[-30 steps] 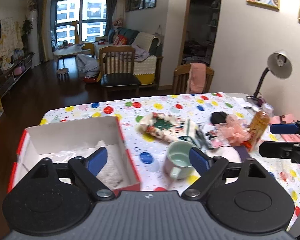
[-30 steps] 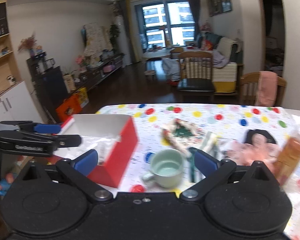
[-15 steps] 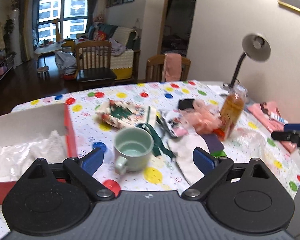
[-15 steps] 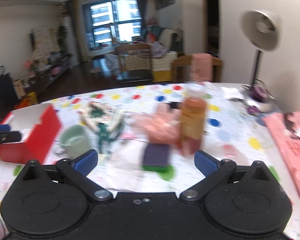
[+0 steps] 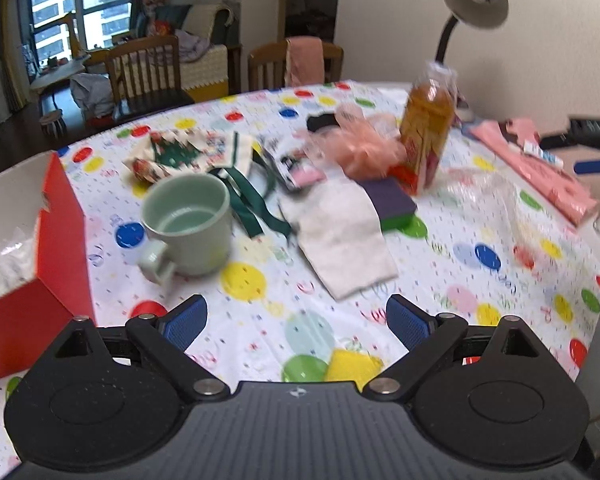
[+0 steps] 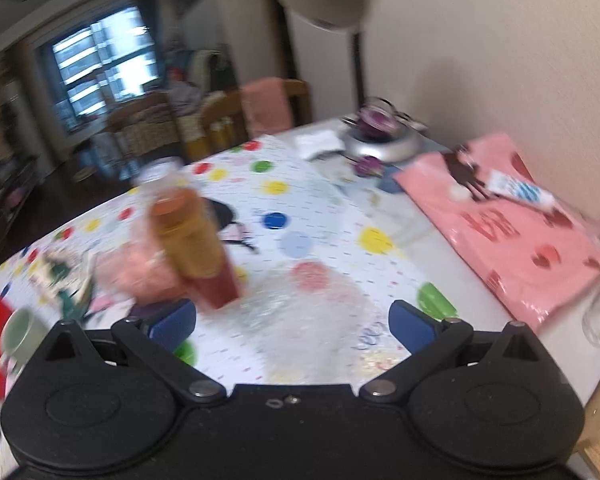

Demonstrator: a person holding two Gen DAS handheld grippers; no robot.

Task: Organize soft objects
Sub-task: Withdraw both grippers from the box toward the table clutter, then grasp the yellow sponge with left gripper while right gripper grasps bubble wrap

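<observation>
The desk (image 5: 500, 240) wears a white cloth dotted red, yellow, blue and green. On it: a pale green mug (image 5: 188, 224), a red box (image 5: 56, 248) with a white inside, an off-white cloth (image 5: 340, 236), a purple sponge (image 5: 392, 200) with a green underside, a dark green ribbon (image 5: 252, 208), and an amber bottle (image 5: 424, 128) with a red label. Along the right edge lies a pink bag (image 6: 512, 236) printed with red hearts. Each tool's pads (image 5: 184, 322) are blue on black.

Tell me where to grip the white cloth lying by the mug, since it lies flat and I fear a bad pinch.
Take the white cloth at its near corner, coming down from above on the left gripper's side. That end lies free on the tablecloth; the far end meets the purple sponge.
</observation>
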